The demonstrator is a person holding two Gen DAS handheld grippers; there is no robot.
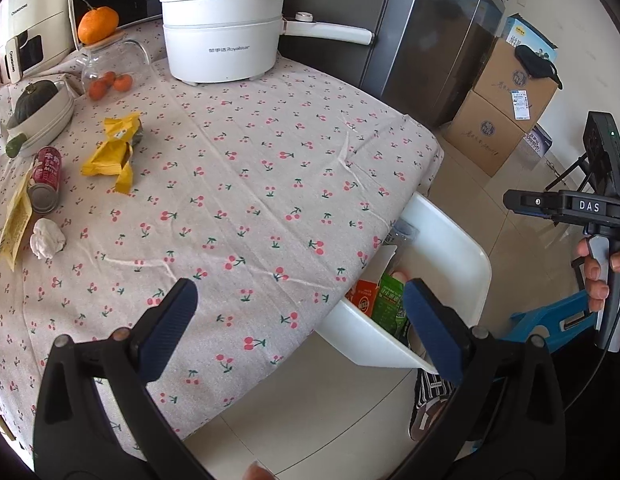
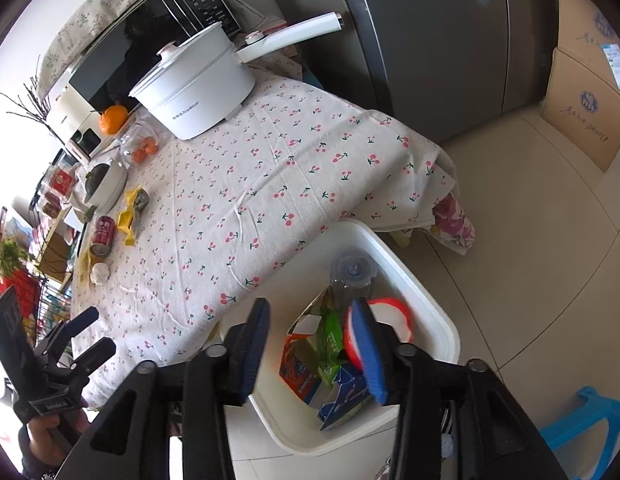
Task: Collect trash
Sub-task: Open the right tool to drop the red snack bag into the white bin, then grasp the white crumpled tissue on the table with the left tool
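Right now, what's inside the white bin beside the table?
The white bin holds a clear plastic bottle, a green wrapper, an orange carton, a blue pack and a red-rimmed white lid. Anything beneath them is covered.

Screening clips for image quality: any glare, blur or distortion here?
Left wrist view: sharp, evenly lit; fisheye bends the table edge; soft sheen on the fridge. Right wrist view: blown-out window glare at the left edge, dark reflective microwave door, the bin in focus.
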